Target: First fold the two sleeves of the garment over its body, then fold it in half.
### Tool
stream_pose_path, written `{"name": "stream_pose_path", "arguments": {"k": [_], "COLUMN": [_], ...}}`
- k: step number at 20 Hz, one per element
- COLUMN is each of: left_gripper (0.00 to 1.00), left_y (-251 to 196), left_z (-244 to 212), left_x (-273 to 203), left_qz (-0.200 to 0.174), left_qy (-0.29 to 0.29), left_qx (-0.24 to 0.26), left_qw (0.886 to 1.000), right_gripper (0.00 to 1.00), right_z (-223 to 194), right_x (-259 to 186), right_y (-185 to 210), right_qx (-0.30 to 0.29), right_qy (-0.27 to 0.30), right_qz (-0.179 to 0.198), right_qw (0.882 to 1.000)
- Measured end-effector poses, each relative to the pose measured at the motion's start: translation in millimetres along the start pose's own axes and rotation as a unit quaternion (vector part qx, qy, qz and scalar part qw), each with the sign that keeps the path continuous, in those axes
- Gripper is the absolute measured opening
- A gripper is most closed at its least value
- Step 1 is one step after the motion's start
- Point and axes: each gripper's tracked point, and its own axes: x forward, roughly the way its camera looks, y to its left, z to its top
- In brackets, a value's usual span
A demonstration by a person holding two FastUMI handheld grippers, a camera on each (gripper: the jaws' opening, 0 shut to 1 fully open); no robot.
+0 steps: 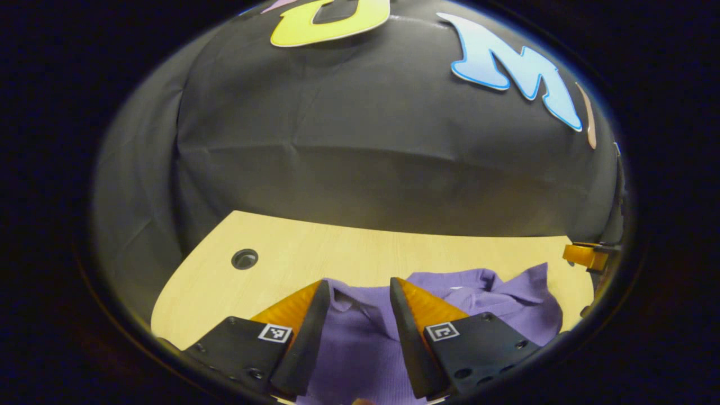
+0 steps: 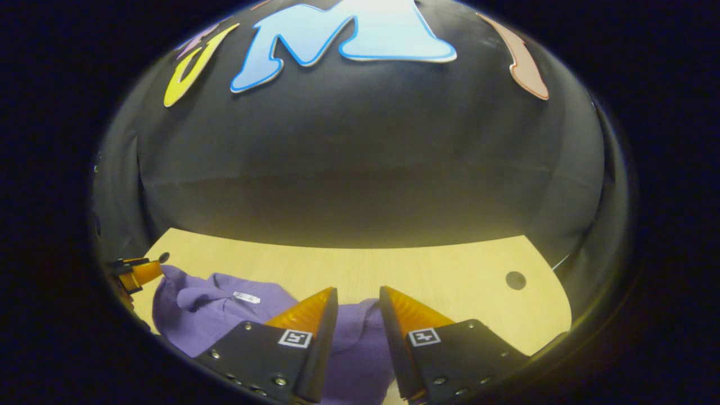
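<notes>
One purple garment (image 1: 365,343) on the light wooden table (image 1: 349,253), bunched rather than flat, lying toward the near edge. Collar end turned toward the far edge and the booth wall; white neck label (image 2: 246,297) face up near the collar in the right gripper view. Long axis hard to judge in this crumpled state, apparently running from near edge to far edge. Folds heaped up on both sides of the collar; sleeves not told apart from the body.

Left gripper (image 1: 354,292) low over the cloth, fingers spread apart with purple fabric visible between them, pressing on nothing. Right gripper (image 2: 358,298) likewise parted, over the garment's other side, a narrower gap between its fingers, cloth beneath, nothing clamped. Each gripper's tip also glimpsed at the rim of the other's view.

Two round cable holes (image 1: 244,259) in the tabletop, one toward each far corner.
</notes>
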Motion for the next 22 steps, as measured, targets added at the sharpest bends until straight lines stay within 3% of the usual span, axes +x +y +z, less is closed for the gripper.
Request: {"name": "stream_pose_path", "arguments": {"k": [1, 3, 4, 6, 10, 18, 19, 20, 21, 22], "left_gripper": [0.74, 0.97, 0.92, 0.92, 0.97, 0.97, 0.97, 0.96, 0.96, 0.96], "left_y": [-2, -5, -7, -10, -13, -7, -6, -5, -4, -4], "left_z": [5, 15, 21, 31, 46, 61, 60, 58, 55, 54], "left_x": [-8, -25, -37, -60, -112, -217, -227, -237, -245, -254], "left_qz": [-0.004, -0.009, -0.015, -0.025, -0.041, -0.071, -0.073, -0.076, -0.078, -0.081], "left_qy": [-0.007, -0.024, -0.032, -0.051, -0.087, -0.16, -0.163, -0.166, -0.168, -0.168], "left_qx": [-0.002, 0.001, 0.004, 0.012, 0.032, 0.064, 0.066, 0.066, 0.065, 0.065], "left_qw": [1.0, 1.0, 0.999, 0.998, 0.995, 0.983, 0.982, 0.981, 0.981, 0.98], "right_gripper": [0.5, 0.5, 0.51, 0.74, 0.74, 0.74, 0.68, 0.72, 0.67, 0.72], "right_z": [4, 11, 15, 19, 28, 30, 28, 25, 24, 24], "right_x": [-9, -32, -46, -71, -125, -249, -262, -273, -285, -294], "right_y": [0, -3, -1, 3, 15, 61, 65, 69, 73, 77], "right_qx": [-0.002, -0.009, -0.012, -0.017, -0.024, -0.045, -0.05, -0.055, -0.059, -0.058], "right_qy": [-0.007, -0.021, -0.03, -0.042, -0.073, -0.142, -0.146, -0.149, -0.154, -0.158], "right_qz": [-0.002, -0.012, -0.014, -0.015, -0.028, -0.038, -0.043, -0.047, -0.048, -0.049], "right_qw": [1.0, 1.0, 0.999, 0.999, 0.997, 0.988, 0.987, 0.986, 0.985, 0.985]}}
